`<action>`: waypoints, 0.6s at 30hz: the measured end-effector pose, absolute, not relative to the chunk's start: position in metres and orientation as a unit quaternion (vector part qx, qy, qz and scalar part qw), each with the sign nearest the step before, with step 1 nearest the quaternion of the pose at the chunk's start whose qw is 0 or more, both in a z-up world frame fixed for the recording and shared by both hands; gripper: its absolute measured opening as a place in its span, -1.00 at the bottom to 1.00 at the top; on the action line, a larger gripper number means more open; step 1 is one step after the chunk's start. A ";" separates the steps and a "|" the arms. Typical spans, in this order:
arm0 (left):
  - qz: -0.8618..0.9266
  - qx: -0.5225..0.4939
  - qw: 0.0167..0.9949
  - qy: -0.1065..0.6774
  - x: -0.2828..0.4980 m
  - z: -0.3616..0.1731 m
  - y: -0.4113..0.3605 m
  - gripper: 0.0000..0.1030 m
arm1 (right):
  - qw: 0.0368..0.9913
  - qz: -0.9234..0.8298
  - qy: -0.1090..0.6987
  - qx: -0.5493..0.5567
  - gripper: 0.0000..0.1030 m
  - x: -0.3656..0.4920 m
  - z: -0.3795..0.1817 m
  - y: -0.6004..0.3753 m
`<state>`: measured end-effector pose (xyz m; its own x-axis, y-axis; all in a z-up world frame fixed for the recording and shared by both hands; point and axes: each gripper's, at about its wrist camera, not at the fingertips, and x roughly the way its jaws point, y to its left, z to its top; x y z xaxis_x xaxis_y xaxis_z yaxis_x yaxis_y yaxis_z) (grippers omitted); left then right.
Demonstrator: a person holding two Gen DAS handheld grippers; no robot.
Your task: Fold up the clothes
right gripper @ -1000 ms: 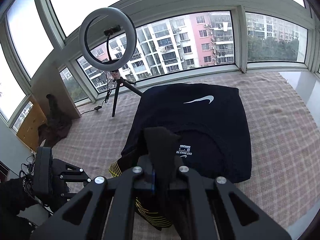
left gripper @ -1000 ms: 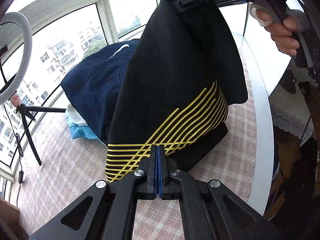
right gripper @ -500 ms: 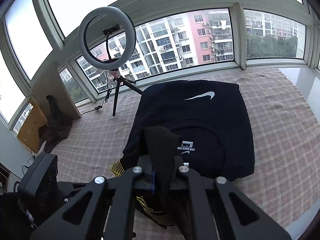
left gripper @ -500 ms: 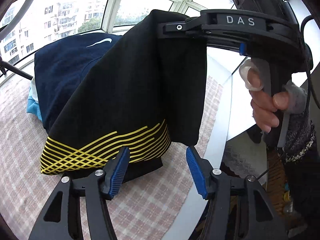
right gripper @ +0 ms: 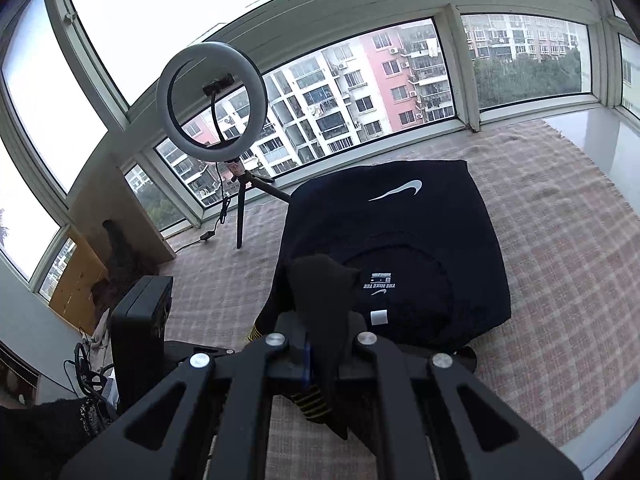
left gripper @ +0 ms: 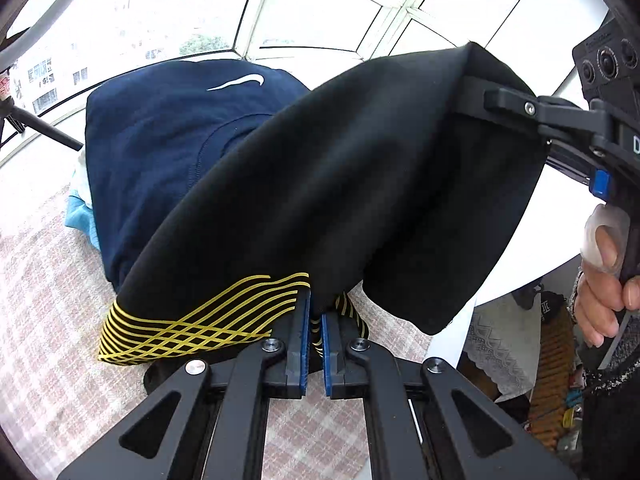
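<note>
Garment (left gripper: 340,184), black with yellow stripes at hem, hangs in air above navy shirt (left gripper: 160,128) lying on checked cloth of counter (left gripper: 48,320). Right tool (right gripper: 316,344) pinches upper edge; left tool (left gripper: 314,344) has blue pads nearly together on striped hem. Judgement: for clean fold, keep both pinches firm, pull edge taut, level both corners, lower flat beside navy shirt. Fabric smooth, thin, drapes in soft curve; counter cloth coarse woven plaid.
</note>
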<state>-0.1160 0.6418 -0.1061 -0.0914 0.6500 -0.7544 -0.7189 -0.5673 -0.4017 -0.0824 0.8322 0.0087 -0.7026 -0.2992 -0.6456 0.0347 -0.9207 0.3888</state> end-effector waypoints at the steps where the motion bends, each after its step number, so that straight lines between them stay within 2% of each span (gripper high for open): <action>1: 0.737 -0.486 0.470 0.026 -0.118 -0.100 0.625 -0.92 | 0.095 -0.906 -0.176 0.372 -0.88 -0.079 0.014 0.826; 6: 0.769 -0.427 0.475 0.029 -0.124 -0.044 0.519 -0.93 | 0.129 -0.915 -0.140 0.357 -0.88 -0.059 0.046 0.761; 13: 0.824 -0.353 0.436 0.075 -0.119 0.028 0.356 -0.93 | 0.195 -0.922 -0.095 0.321 -0.88 -0.038 0.080 0.615; 18: 0.851 -0.348 0.389 0.064 -0.149 0.054 0.247 -0.94 | 0.214 -0.915 -0.087 0.330 -0.88 -0.069 0.090 0.522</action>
<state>-0.1495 0.2468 0.0537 -0.4551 0.6168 -0.6422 -0.7062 -0.6894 -0.1617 -0.0686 0.5219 0.0904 -0.6911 -0.4485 -0.5667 0.3343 -0.8936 0.2994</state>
